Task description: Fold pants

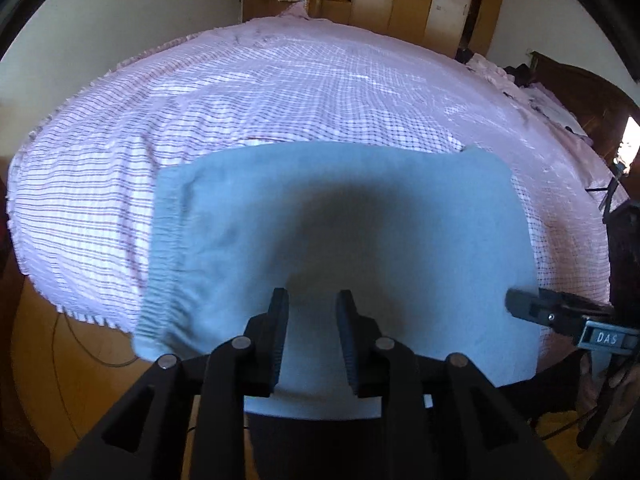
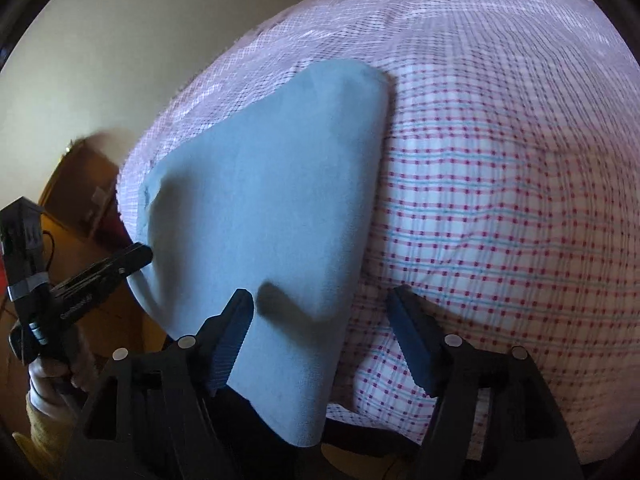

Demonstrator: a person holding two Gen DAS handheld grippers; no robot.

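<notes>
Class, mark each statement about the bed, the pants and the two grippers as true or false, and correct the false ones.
1. The pants are light blue. True.
2. The pants lie on a checked bedsheet. True.
3. The left gripper is clamped shut on the pants. False: its jaws stand apart above the cloth.
4. The pants are spread out at full leg length. False: they lie folded into a compact block.
5. The right gripper is open. True.
</notes>
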